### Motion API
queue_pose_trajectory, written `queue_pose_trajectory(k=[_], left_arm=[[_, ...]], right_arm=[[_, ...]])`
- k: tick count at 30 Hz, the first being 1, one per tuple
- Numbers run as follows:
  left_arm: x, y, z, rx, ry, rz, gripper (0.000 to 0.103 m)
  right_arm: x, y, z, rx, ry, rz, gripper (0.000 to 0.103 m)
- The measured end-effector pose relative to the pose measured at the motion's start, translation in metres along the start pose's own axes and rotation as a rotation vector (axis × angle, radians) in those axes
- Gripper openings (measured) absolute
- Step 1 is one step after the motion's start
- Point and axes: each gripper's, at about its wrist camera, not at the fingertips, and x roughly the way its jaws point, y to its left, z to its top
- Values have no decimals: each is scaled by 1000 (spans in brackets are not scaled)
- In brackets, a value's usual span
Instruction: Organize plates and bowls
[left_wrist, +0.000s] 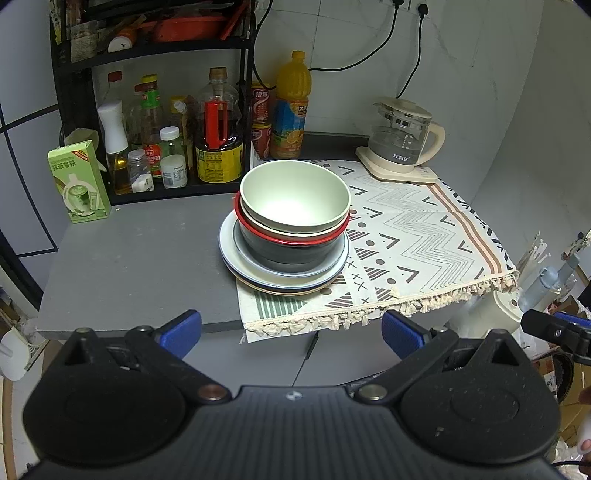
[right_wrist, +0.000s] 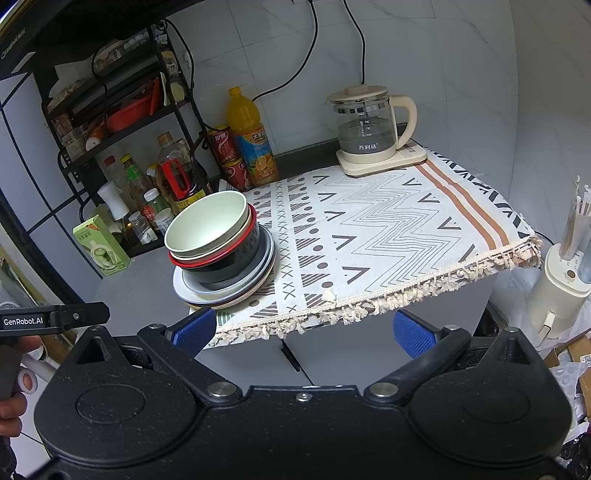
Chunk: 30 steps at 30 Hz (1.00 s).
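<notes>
Both wrist views look down and forward from off the grey bench's (left_wrist: 140, 251) front edge, sharing the stacked bowls and plates (right_wrist: 221, 258), the right view angled leftward.

The top shelf (left_wrist: 155, 26) runs off the upper left of the frame, and the bottle labels (left_wrist: 218, 162) are too small to read.

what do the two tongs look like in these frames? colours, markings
Both match: matte black bodies with two round housings, silver pivot bolts, and black fingers tipped with blue textured pads. Left tongs; right tongs. In the right wrist view, the left unit's side bar carries white "GenRobot.AI" lettering. No cables or sleeves visible.
</notes>
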Motion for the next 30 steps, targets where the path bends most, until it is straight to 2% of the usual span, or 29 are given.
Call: queue_pose_trajectory(k=[30], left_arm=[[-7, -1, 6, 17, -24, 22, 103]], right_arm=[[-3, 0, 8, -25, -5, 6, 103]])
